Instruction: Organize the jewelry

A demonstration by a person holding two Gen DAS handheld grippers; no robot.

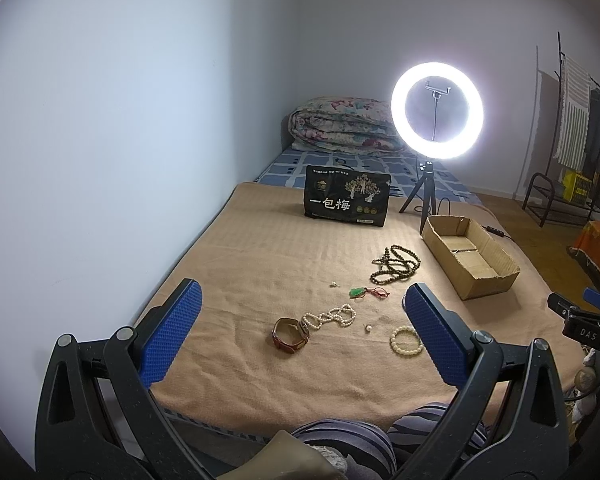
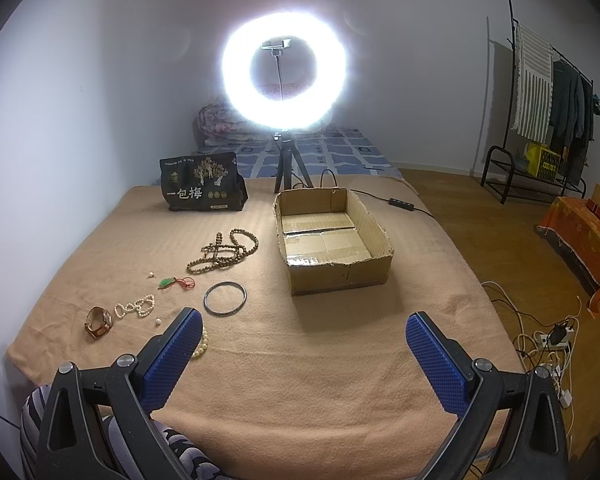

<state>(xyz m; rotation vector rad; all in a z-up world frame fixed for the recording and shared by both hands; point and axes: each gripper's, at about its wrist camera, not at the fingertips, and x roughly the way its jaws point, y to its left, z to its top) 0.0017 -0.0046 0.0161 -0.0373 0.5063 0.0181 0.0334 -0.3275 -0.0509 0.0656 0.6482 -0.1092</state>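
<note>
Jewelry lies on a tan blanket (image 1: 260, 248): a brown watch (image 1: 290, 333), a pearl necklace (image 1: 330, 317), a cream bead bracelet (image 1: 405, 342), a green pendant on red cord (image 1: 358, 292), a wooden bead strand (image 1: 396, 265), and two loose pearls. A dark bangle (image 2: 225, 298) shows in the right wrist view. An empty cardboard box (image 2: 332, 236) sits to the right. My left gripper (image 1: 302, 296) is open and empty above the near jewelry. My right gripper (image 2: 304, 324) is open and empty, in front of the box.
A lit ring light (image 1: 437, 110) on a tripod and a black snack bag (image 1: 346, 196) stand behind the jewelry. A folded quilt (image 1: 340, 126) lies at the bed's far end. A wall runs along the left; a clothes rack (image 2: 540, 120) and floor cables (image 2: 548, 336) are right.
</note>
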